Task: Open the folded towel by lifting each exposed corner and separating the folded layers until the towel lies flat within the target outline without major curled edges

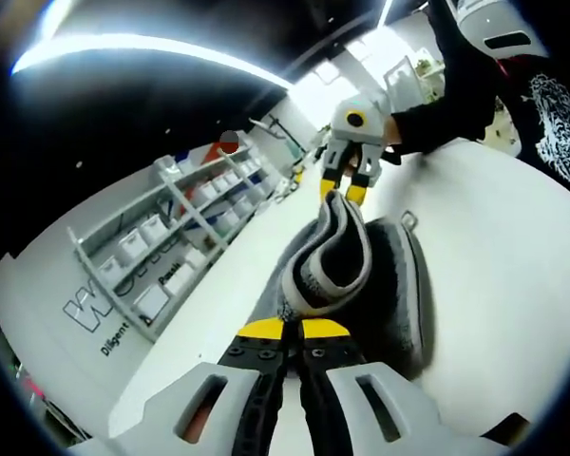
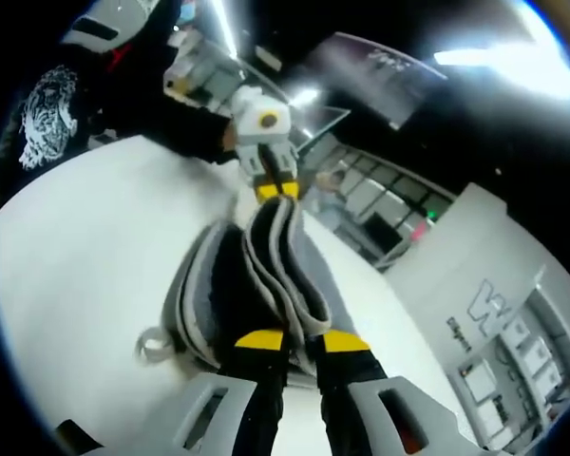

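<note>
A grey towel (image 1: 347,261) with a pale border is stretched in the air between the two grippers, its lower folds resting on the white table (image 1: 513,256). My left gripper (image 1: 293,329) is shut on one end of the towel's edge. The right gripper (image 1: 350,188) shows at the far end, shut on the opposite end. In the right gripper view the towel (image 2: 266,275) runs from my right gripper (image 2: 299,339), shut on it, up to the left gripper (image 2: 275,190). A small hanging loop (image 2: 152,344) sticks out at the towel's lower left.
A person in a black printed top (image 1: 541,104) stands at the table's far side, a sleeve (image 1: 437,119) behind the right gripper. White shelving with bins (image 1: 180,228) stands beyond the table. The white table surface (image 2: 76,275) spreads around the towel.
</note>
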`<state>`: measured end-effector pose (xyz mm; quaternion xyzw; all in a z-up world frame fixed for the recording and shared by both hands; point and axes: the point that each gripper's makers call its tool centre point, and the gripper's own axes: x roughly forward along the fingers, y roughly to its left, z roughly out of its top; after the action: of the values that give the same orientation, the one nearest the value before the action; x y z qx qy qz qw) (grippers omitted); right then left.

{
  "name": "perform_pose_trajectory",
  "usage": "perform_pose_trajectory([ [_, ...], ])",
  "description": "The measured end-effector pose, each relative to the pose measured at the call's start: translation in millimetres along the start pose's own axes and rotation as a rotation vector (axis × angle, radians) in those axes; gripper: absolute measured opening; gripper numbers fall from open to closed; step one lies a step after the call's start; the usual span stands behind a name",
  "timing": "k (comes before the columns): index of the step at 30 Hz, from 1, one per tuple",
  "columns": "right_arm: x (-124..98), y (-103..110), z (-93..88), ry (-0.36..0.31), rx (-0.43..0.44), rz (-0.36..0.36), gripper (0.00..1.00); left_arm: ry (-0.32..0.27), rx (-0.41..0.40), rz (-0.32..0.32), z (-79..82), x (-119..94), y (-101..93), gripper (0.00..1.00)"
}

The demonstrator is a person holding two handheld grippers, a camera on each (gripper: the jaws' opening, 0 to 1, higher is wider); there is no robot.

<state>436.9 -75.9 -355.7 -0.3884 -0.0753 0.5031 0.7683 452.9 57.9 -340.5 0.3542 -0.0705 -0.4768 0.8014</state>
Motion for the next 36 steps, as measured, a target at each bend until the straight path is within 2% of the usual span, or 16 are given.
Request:
perform_pose_trajectory([
  [5, -2, -2, 3.5, -0.011, 0.010, -0.004, 0.07, -0.010, 0.013, -0.015, 1.9, -1, -1.8, 0.03],
  [12, -5, -8, 9.7, -0.038, 0.035, 0.005, 0.07, -0.052, -0.019, -0.045, 12.1, -6, 1.7, 0.03],
  [17, -5, -21, 15.1, -0.041, 0.032, 0.040, 0.07, -0.037, -0.022, -0.111, 17.2, -5, 11.3, 0.03],
  [21, -1, -21, 12.6, -0.027, 0.079, 0.128, 0.07, -0.013, -0.062, -0.225, 13.5, -1, 13.6, 0.03],
  [23, 2, -25, 12.3, -0.018, 0.083, 0.145, 0.07, 0.003, -0.063, -0.265, 13.0, 1, 14.2, 0.03],
  [24, 2, -26, 10.4, 0.001, 0.103, 0.195, 0.06, 0.032, -0.045, -0.284, 11.5, 5, 18.5, 0.03],
  [26, 4, -42, 10.8, 0.002, 0.118, 0.213, 0.06, 0.041, -0.041, -0.334, 18.9, 9, 22.7, 0.03],
  [27, 1, -38, 11.5, 0.013, 0.157, 0.280, 0.06, 0.038, -0.034, -0.334, 22.3, 10, 27.9, 0.03],
  [29, 0, -43, 7.8, 0.052, 0.157, 0.294, 0.06, 0.037, -0.060, -0.391, 27.4, 10, 29.9, 0.02],
  [30, 0, -45, 8.8, 0.055, 0.160, 0.300, 0.06, 0.039, -0.064, -0.397, 27.9, 11, 31.5, 0.02],
  [32, 2, -45, 14.1, 0.056, 0.161, 0.332, 0.06, 0.094, -0.119, -0.502, 23.6, 9, 19.1, 0.02],
  [33, 0, -41, 12.8, 0.077, 0.164, 0.368, 0.06, 0.115, -0.083, -0.517, 20.7, 9, 18.3, 0.02],
  [34, 0, -39, 12.0, 0.087, 0.167, 0.381, 0.06, 0.117, -0.061, -0.506, 25.6, 13, 22.1, 0.02],
  [36, 4, -43, 15.6, 0.105, 0.158, 0.393, 0.06, 0.101, -0.066, -0.524, 34.4, 14, 23.9, 0.02],
])
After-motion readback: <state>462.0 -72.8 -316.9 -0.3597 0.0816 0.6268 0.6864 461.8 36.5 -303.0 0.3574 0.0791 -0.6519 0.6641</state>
